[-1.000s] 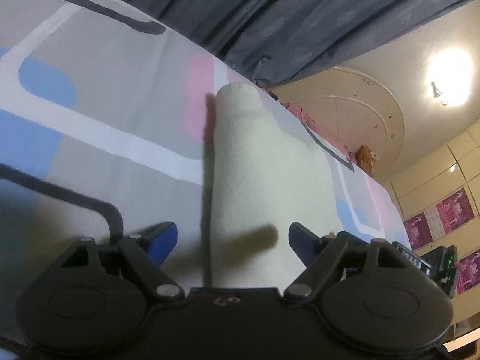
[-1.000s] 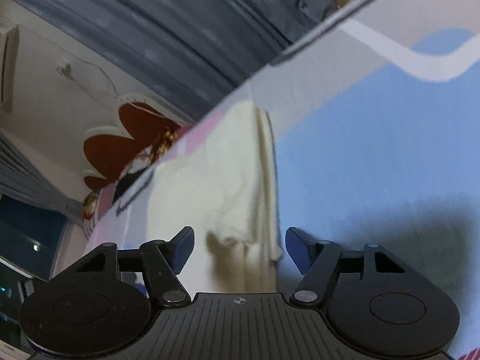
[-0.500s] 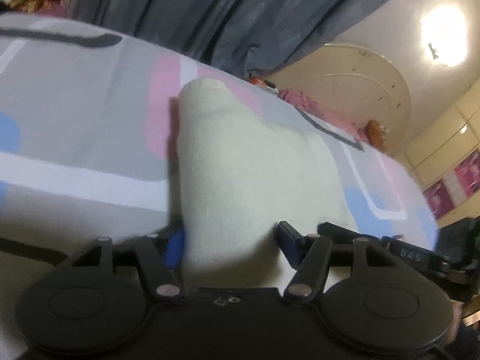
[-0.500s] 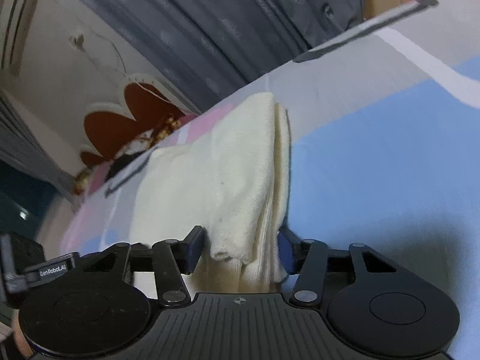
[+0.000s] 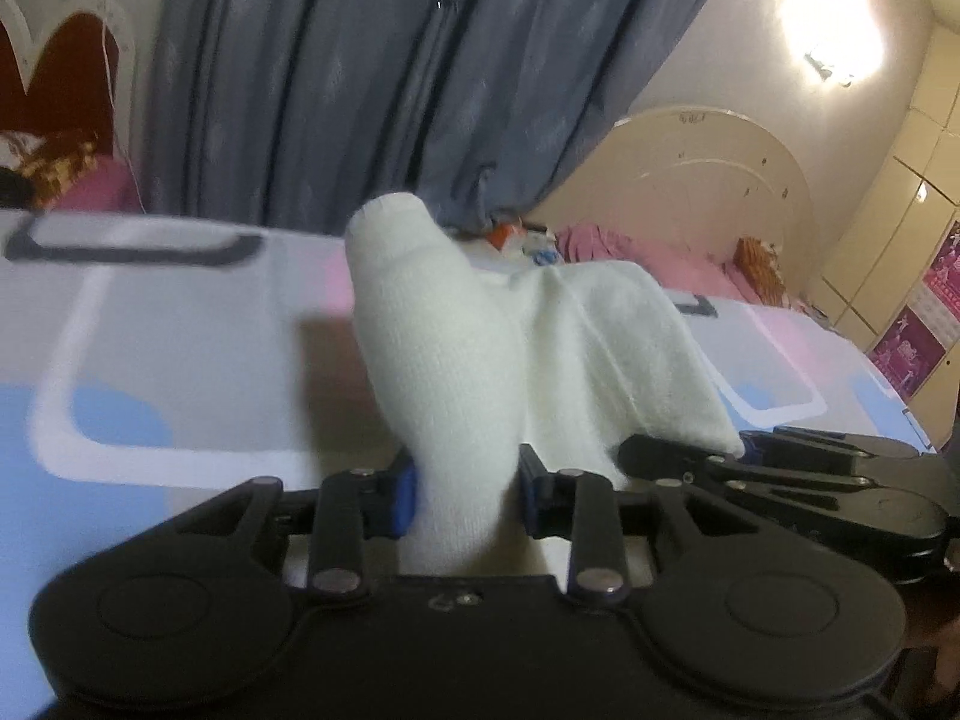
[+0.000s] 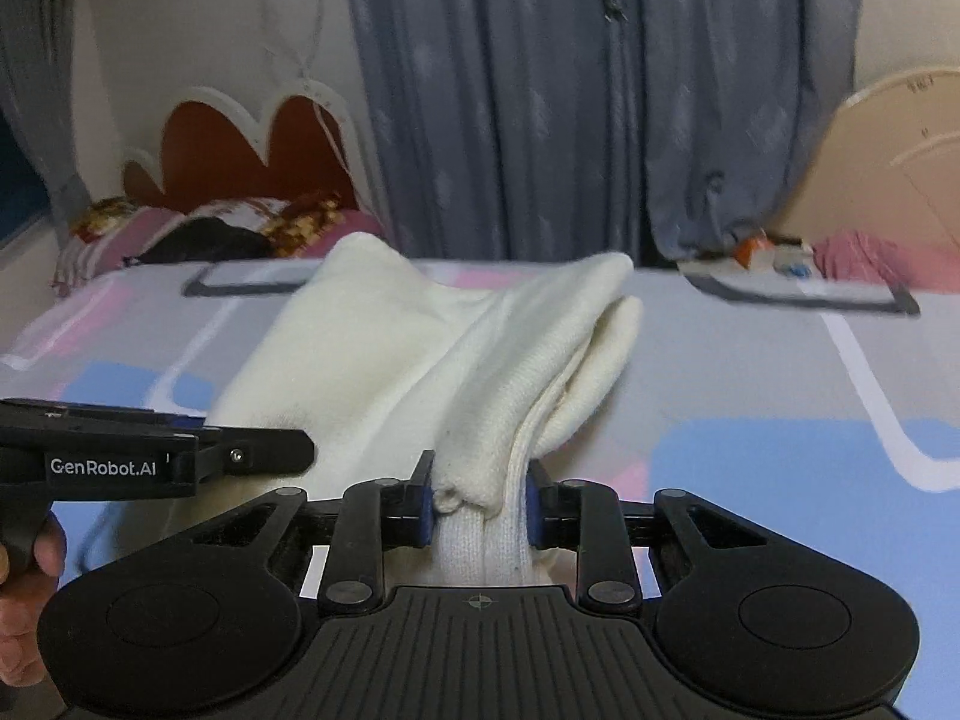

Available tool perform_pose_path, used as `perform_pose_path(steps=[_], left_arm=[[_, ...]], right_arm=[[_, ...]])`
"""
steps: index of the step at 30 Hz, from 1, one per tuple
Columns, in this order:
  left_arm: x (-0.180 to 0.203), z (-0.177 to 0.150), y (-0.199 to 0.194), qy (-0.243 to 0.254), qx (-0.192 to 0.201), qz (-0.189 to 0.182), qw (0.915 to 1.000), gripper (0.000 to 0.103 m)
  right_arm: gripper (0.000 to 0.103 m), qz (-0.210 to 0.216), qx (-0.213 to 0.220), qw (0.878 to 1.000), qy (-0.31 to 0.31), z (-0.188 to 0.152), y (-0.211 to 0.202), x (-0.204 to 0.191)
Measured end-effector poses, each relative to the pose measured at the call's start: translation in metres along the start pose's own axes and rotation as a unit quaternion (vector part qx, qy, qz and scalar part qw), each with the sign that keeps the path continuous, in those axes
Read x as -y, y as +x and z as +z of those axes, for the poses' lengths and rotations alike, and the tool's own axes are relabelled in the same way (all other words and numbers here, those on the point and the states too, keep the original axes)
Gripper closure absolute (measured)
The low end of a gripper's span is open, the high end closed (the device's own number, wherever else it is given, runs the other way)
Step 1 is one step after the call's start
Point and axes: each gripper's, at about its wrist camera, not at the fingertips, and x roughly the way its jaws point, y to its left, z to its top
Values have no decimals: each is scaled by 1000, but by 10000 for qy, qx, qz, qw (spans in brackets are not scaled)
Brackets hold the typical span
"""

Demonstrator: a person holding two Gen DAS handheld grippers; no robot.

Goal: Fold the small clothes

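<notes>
The cream knitted garment is the landmark here: it hangs bunched between both tools, its near edge lifted off the patterned bedsheet and its far end rising toward the blue curtain.

On the garment's left corner, the left gripper has a thick fold of knit between its blue pads. The jaws are closing, and the pads already press the cloth from either side, so the pinch looks made.

To the right of that fold, in the left wrist view, the garment fans out into a second wing, whose near corner runs down to the other tool's black frame.

In the right wrist view, the right gripper pinches that right corner. Several layers of knit, with a curled hem, are squeezed between its pads, and these jaws are also closing on the cloth. A hand shows at the left edge, under the left tool's branded side.

The step in hand appears to be the pick-up of the near edge, ahead of a fold. The next move likely calls for both corners to travel together away from the camera, level with each other, so the near edge lands squarely on the garment's far part. Uneven travel would skew the fold, and the loose layers on the right could slip.
</notes>
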Motion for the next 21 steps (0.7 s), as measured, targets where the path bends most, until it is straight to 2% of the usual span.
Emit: perform_pose_path(steps=[5,11,15,17,18,19,20,21], left_arm=[[-43,-2,-45,112,65,294,9995,72],[-120,-9,-92,-49,-144,739,9971,72],[-158,-16,-111,-112,-234,846,9961,72],[-168,-22,-111,-139,-325,818,9960,71],[-173,-26,-108,-137,-393,816,9958,69],[-178,-33,-102,-148,-465,867,9950,62],[-183,-40,-98,-232,-518,934,9940,47],[-187,-46,-98,-332,-495,942,9938,39]], right_arm=[[76,159,119,9998,-79,1,2,-68],[76,608,0,9981,-78,5,49,-162],[76,900,-107,9959,-77,2,71,-208],[76,973,-202,9950,-35,1,81,-217],[76,984,-287,9947,23,-1,88,-220],[76,970,-361,9946,58,-2,94,-218],[76,912,-444,9947,149,-4,102,-215],[76,850,-564,9940,392,-9,111,-207]])
